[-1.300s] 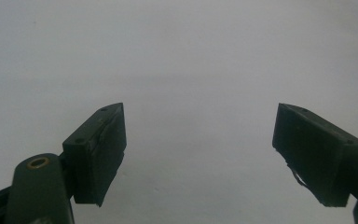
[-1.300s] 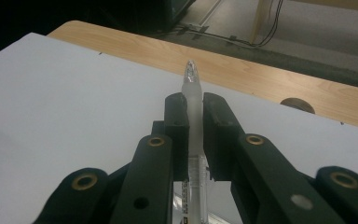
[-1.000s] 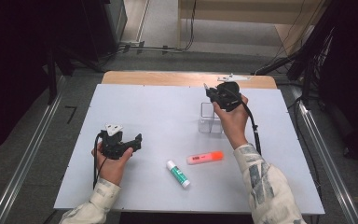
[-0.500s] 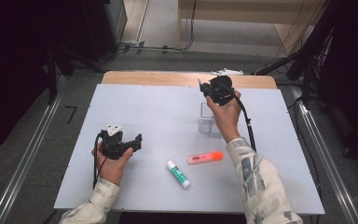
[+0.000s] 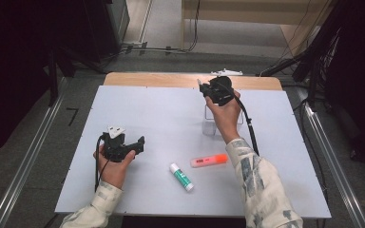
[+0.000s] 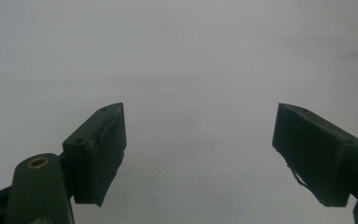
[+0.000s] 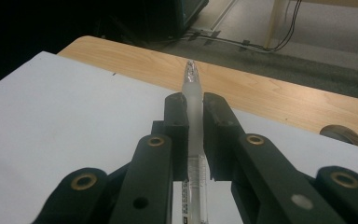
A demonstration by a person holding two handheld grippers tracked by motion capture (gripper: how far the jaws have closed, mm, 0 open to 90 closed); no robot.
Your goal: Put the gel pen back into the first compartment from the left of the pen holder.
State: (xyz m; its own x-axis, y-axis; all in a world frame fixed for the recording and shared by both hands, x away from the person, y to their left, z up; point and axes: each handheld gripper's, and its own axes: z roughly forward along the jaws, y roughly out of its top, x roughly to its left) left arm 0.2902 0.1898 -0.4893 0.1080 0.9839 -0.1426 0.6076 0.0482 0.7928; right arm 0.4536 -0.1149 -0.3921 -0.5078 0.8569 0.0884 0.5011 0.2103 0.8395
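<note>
The flat white worktop (image 5: 161,118) has a bare wooden strip along its far edge. At about 8 o'clock on it, the left black tool (image 5: 123,148) sits in the person's left hand (image 5: 110,164), and its jaws are spread wide with nothing between them. In the left gripper view, the left tool (image 6: 198,154) looks down on plain white worktop (image 6: 191,60).

Up near 1 o'clock, the right black tool (image 5: 208,91) is lifted above the worktop in the right hand (image 5: 224,116). Its jaws are clenched on a thin clear plastic pen (image 7: 193,100), and the pen's tip sticks out past them.

Just under that hand stands a small clear plastic holder (image 5: 211,124). Near 5 o'clock lie an orange highlighter pen (image 5: 209,160) and a white glue stick with a green label (image 5: 181,176), close together but not touching.
</note>
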